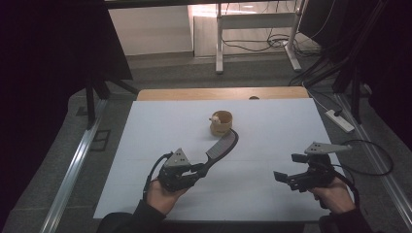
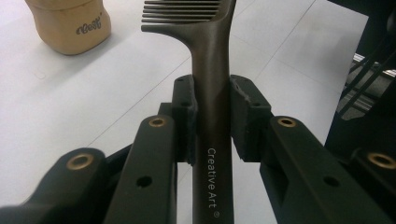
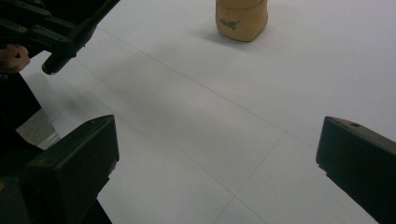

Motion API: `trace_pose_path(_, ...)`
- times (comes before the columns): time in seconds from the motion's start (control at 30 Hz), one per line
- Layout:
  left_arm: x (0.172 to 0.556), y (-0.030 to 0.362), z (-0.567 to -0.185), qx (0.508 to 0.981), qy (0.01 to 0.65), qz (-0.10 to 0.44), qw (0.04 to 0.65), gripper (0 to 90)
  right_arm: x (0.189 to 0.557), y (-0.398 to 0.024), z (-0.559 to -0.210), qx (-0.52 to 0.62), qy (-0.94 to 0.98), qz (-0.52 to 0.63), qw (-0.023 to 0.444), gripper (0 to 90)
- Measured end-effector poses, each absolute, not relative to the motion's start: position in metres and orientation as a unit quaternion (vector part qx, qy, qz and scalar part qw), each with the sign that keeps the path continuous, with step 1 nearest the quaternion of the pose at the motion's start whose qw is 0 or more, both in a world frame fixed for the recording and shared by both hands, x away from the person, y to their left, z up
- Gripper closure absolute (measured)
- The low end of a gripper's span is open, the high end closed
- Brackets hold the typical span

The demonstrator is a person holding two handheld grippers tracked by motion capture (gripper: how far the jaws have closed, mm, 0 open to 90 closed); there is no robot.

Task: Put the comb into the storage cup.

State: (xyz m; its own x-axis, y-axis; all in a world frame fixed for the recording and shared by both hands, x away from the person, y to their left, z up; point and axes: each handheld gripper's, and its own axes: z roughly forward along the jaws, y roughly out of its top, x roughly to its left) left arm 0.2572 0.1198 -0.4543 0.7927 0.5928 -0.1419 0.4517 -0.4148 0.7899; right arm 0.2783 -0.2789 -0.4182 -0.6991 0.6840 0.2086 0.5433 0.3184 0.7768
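The cup point(image 1: 221, 123) stands on the table point(image 1: 272, 126), behind the middle. The comb point(image 1: 221, 147) reaches from the left gripper point(image 1: 198, 169) toward it, its head just before the cup. The right gripper point(image 1: 284, 177) is well apart, at the right.

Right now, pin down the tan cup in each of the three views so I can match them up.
High view: tan cup at the table's centre, just beyond the toothed end of the comb.
Left gripper view: top left corner, left of the comb's teeth.
Right gripper view: top edge, right of centre, its top cut off.
Shared landmark: the left gripper, its fingers clamped on the comb's handle; in the right gripper view it is at the top left.
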Motion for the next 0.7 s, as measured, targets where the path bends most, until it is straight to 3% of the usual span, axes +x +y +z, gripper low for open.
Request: trace_pose_path(0.7,0.262,0.117,-0.455,0.833,0.308,0.077,0.453,71.9,0.299,-0.256,-0.419,0.378,0.808,0.451,0.032,0.0)
